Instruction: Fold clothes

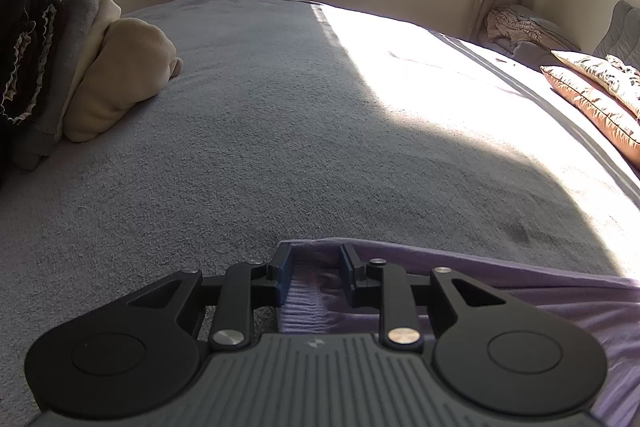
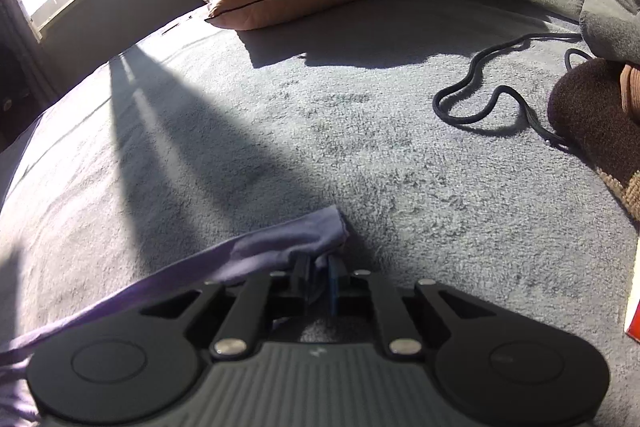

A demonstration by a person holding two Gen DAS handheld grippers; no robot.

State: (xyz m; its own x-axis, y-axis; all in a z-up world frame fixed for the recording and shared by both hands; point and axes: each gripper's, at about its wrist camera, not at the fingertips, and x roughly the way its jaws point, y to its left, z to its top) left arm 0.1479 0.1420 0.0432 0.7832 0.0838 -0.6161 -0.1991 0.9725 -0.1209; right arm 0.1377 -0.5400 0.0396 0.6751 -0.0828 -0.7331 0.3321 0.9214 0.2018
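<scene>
While lying on bed [image 1: 280, 147], garment [image 1: 500, 291] stretching flat between both grippers, one corner bunching at right gripper [image 2: 320, 279].

Risking, by judgement: thin corner slipping from right pinch if pulling hard; edge sagging or folding crooked, since left side looking unclamped; dragging bed cover along.

Left gripper [image 1: 316, 279]: standing partly open, straddling ribbed hem, pads [image 1: 285, 281] seeming not pressing.

Right gripper: closing nearly fully, clamping garment corner.

Stack [image 1: 92, 75], cord [image 2: 480, 99] sitting well apart.
</scene>
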